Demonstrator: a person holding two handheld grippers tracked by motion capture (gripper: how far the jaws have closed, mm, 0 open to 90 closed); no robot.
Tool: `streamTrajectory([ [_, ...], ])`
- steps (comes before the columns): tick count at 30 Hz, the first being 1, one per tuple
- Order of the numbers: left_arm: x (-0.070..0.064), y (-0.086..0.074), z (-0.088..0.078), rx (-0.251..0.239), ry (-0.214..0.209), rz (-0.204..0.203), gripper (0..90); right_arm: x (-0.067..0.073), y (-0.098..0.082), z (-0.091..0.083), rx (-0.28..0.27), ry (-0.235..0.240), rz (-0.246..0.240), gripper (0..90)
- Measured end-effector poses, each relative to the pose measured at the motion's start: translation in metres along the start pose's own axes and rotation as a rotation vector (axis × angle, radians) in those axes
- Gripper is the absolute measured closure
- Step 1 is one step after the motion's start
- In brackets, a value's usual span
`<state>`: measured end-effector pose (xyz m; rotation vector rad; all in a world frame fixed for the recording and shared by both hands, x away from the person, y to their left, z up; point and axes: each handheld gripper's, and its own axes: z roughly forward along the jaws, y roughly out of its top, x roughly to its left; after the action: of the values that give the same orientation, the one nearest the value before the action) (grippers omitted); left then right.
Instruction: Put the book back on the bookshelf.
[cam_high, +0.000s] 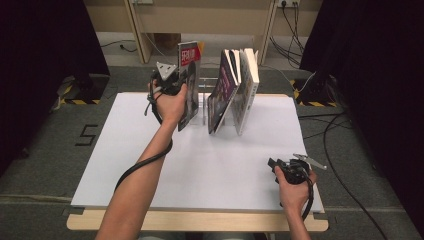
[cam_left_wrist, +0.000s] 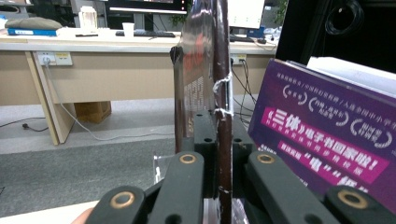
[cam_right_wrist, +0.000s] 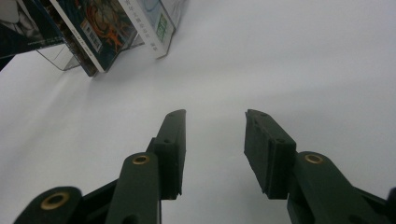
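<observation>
So the left gripper (cam_high: 176, 85) is clamped on a thin book (cam_high: 188, 82) with a red-and-white top, held upright around 11 o'clock on the white table (cam_high: 150, 150), just left of the clear book stand (cam_high: 204, 102). In the left gripper view the book (cam_left_wrist: 205, 70) sits edge-on between the closed jaws, with a glossy cover and a dark, scuffed spine; the cover text is too blurry to read. Its lower end is hidden behind the hand in the high view, so I can't tell if it touches the table.

Just right of it, near 12 o'clock, the purple book (cam_high: 220, 92) and the pale books (cam_high: 247, 87) lean in the stand, close but apart from the held one.

The right gripper (cam_high: 274, 164) rests at about 4 o'clock near the front edge, jaws spread fairly wide with nothing between them. There's lots of bare table between the two grippers.
</observation>
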<state>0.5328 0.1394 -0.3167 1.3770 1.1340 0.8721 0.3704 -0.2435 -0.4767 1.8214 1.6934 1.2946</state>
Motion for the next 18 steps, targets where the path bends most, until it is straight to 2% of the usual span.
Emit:
streamTrajectory([
  [3, -0.002, 0.003, 0.002, -0.01, -0.001, 0.009, 86.6, 0.0, 0.0, 0.0, -0.001, 0.0, 0.0, 59.5],
  [6, -0.002, 0.0, 0.005, -0.003, 0.001, 0.005, 86.5, 0.0, 0.0, 0.0, 0.002, 0.002, 0.001, 59.5],
  [10, 0.006, -0.016, 0.008, 0.009, 0.023, -0.005, 86.5, 0.0, -0.001, 0.001, 0.006, 0.004, 0.001, 59.6],
  [13, 0.01, -0.023, 0.005, 0.004, 0.038, 0.02, 86.4, 0.0, 0.0, 0.0, 0.005, 0.006, 0.001, 59.6],
  [16, 0.015, -0.029, -0.001, 0.003, 0.038, 0.012, 86.3, 0.0, 0.001, 0.001, 0.004, 0.003, 0.0, 59.7],
  [18, 0.018, -0.034, -0.005, 0.006, 0.039, 0.021, 86.1, 0.0, 0.0, 0.001, 0.006, 0.005, 0.003, 59.7],
])
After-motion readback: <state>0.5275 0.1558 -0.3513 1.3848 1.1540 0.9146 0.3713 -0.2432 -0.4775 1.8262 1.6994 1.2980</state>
